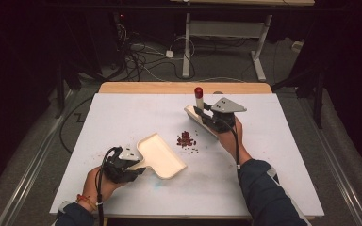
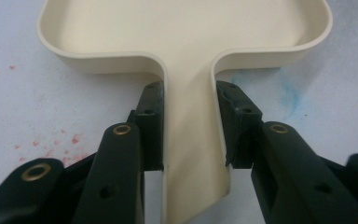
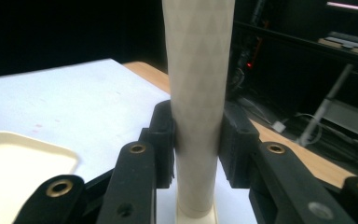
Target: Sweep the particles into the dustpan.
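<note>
A cream dustpan [image 1: 162,155] lies on the white table cover at the near left. My left gripper [image 1: 140,165] is shut on its handle, and in the left gripper view the pads [image 2: 153,112] press on both sides of the handle [image 2: 189,121]. A small pile of dark red crumbs [image 1: 186,140] lies just right of the pan's far corner. Beyond the pile, my right gripper [image 1: 203,114] is shut on a white sweeping tool [image 1: 194,115] whose upright handle has a red cap [image 1: 198,92]. The textured white handle [image 3: 198,84] stands between the jaws, with the dustpan's rim [image 3: 70,158] at lower left.
The white cover [image 1: 122,113] leaves a strip of wooden tabletop [image 1: 184,87] bare at the far edge. Faint red specks [image 2: 51,140] and a blue smear [image 2: 291,95] mark the cover near the pan. A desk frame [image 1: 186,47] and cables lie on the floor beyond.
</note>
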The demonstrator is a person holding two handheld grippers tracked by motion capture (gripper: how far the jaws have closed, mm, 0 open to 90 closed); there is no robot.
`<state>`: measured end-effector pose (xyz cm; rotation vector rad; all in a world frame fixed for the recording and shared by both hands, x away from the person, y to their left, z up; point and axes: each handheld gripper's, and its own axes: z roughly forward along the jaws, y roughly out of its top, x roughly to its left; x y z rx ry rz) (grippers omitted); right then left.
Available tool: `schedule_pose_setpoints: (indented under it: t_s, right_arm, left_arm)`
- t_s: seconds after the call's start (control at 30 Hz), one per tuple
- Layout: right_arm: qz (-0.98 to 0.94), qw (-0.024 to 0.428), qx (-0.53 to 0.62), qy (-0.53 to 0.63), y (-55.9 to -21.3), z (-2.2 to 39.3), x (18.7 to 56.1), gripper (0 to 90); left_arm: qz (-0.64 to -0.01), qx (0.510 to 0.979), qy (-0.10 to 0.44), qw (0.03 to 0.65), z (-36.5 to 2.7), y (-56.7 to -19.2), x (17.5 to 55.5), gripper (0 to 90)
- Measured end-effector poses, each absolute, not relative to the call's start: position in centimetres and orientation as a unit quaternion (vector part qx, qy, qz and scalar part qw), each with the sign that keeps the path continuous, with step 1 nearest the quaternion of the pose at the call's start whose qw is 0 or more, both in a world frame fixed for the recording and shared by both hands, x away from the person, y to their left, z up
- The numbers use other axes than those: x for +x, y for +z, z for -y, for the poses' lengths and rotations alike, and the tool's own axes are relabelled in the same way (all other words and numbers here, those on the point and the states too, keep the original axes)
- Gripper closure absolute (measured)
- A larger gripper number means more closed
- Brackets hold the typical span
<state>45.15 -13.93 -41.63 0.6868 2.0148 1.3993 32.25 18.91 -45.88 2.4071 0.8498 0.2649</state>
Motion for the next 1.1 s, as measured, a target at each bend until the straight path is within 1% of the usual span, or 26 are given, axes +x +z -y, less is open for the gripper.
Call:
schedule_pose_setpoints:
  t_s: [0.37, 0.4, 0.73, 1.1]
  right_arm:
    - [-0.749, 0.27, 0.247, 0.552, -42.2, 11.7, 42.9, 69.7]
    - [-0.747, 0.262, 0.248, 0.558, -42.2, 11.7, 42.8, 69.9]
    - [-0.745, 0.261, 0.252, 0.56, -42.4, 10.4, 41.2, 69.5]
    - [-0.734, 0.265, 0.271, 0.564, -42.4, 8.6, 38.1, 69.5]
  left_arm:
    - [-0.323, 0.901, 0.099, 0.272, -17.6, -46.4, 33.0, 63.1]
    - [-0.324, 0.901, 0.099, 0.272, -17.5, -46.4, 33.1, 63.1]
    - [-0.323, 0.902, 0.104, 0.265, -16.0, -46.5, 33.5, 63.1]
    - [-0.337, 0.902, 0.101, 0.252, -14.1, -47.0, 34.0, 63.1]
